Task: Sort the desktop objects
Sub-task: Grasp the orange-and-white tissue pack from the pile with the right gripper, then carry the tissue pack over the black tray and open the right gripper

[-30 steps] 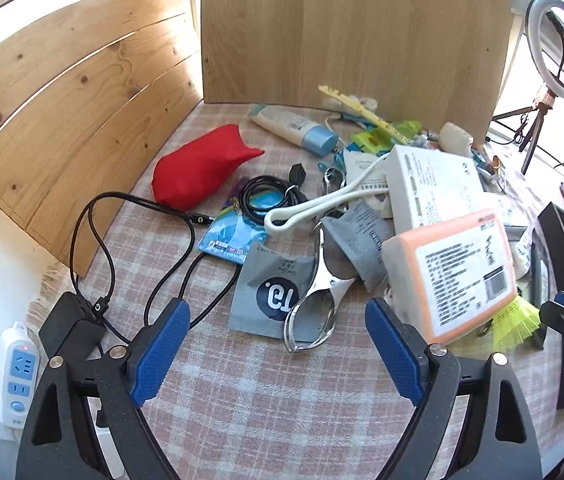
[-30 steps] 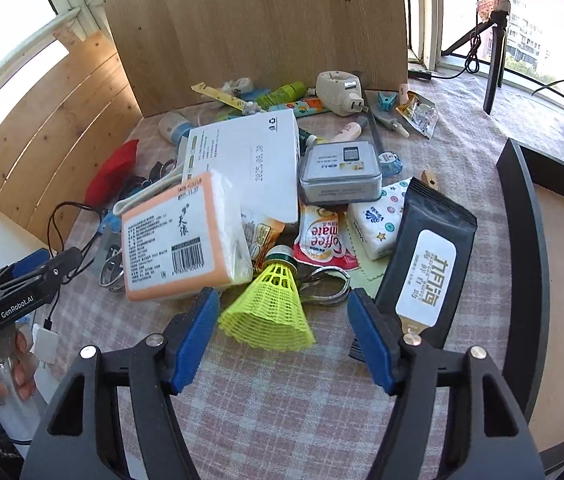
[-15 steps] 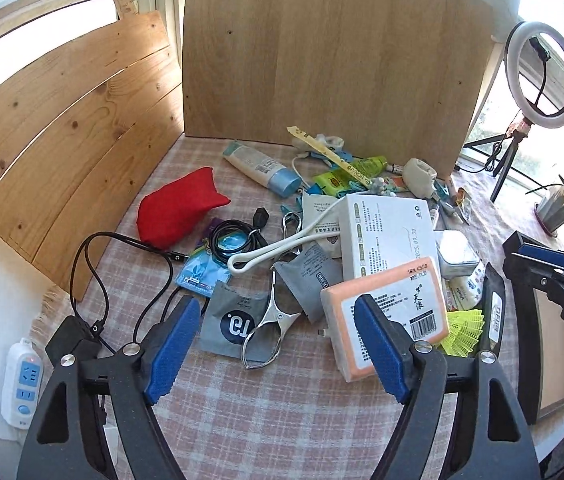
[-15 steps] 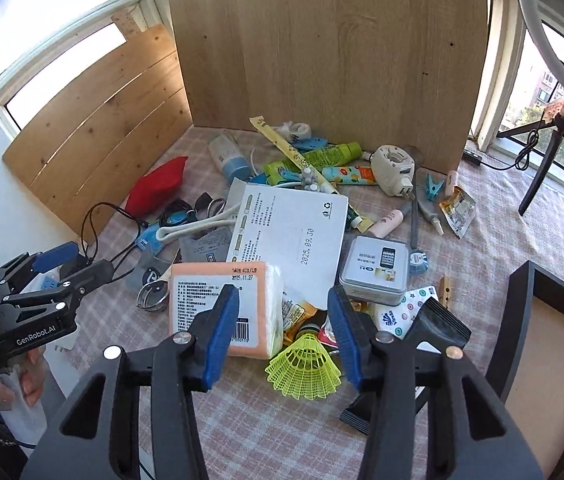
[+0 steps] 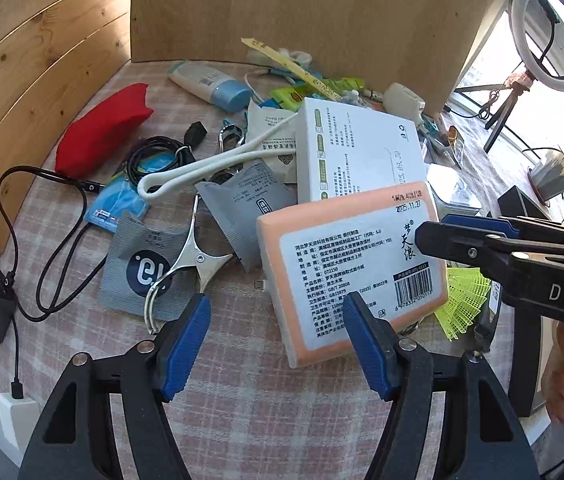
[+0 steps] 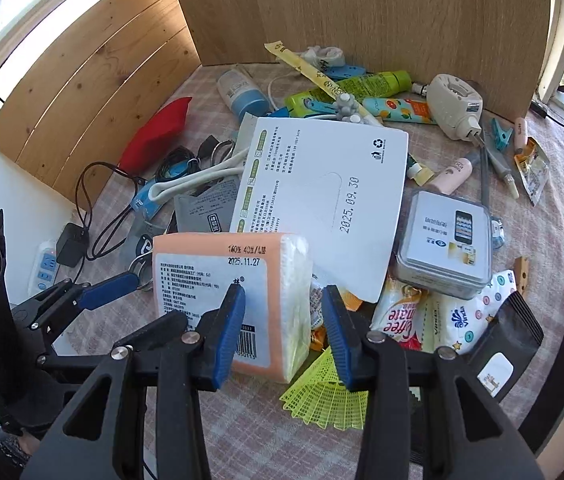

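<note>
**Orange tissue pack between our right fingers**

Orange-wrapped, the tissue pack [image 6: 226,300] lies tilted on the checked cloth [image 5: 242,400], leaning on the white box [image 6: 321,204], with the yellow shuttlecock [image 6: 321,396] just beside it. Our right gripper [image 6: 283,334] stands spread, its left finger over the pack's label, the other beside the pack's end; we cannot tell whether either touches. Our left gripper [image 5: 276,340] is spread too, near the pack's other side, holding nothing. Metal tongs [image 5: 186,264] lie on a grey pouch [image 5: 142,268].
</note>
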`<state>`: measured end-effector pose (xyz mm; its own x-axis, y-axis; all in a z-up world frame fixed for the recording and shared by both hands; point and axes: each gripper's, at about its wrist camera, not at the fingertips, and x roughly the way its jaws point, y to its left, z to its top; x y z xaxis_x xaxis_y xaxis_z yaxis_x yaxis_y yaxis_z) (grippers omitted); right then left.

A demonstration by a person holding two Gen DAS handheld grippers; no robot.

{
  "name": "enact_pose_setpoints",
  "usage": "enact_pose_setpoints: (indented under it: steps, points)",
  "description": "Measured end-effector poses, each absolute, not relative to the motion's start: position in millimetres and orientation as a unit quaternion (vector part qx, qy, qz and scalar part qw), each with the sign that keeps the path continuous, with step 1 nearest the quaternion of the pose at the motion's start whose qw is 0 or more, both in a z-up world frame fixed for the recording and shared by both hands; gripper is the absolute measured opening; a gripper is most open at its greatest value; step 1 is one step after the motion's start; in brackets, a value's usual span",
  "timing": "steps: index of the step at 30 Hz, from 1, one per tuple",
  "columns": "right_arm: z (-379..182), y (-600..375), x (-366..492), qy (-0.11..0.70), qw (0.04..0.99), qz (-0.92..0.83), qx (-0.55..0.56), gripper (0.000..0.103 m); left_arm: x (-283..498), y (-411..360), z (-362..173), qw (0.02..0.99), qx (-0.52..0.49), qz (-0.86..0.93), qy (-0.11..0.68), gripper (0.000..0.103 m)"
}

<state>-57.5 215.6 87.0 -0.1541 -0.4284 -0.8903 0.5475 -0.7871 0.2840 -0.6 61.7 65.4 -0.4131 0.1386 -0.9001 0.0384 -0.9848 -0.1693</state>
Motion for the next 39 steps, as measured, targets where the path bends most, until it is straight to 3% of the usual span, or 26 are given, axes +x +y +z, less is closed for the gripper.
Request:
enact_pose_setpoints:
  steps: [14, 25, 31, 39]
  points:
    - [71.2, 223.5, -55.9, -0.028, 0.344, -0.736, 0.583, 0.041, -13.1, 86.1, 70.5, 0.059, -0.548, 0.831, -0.077, 0.062]
    - [135.3, 284.2, -53.2, -0.079, 0.337, -0.777, 0.525, 0.041, -13.2, 134.7, 141.2, 0.085, -0.495, 0.864, -0.021, 0.062]
    - [151.7, 354.7, -51.6, -0.101, 0.281, -0.811, 0.503, 0.041, -23.1, 193.0, 154.7, 0.149, -0.489, 0.86, -0.007, 0.062]
    - [157.3, 497.0, -23.5, -0.161, 0.153, -0.841, 0.494, 0.041, -7.3, 333.4, 152.6, 0.272, -0.482, 0.83, 0.074, 0.063]
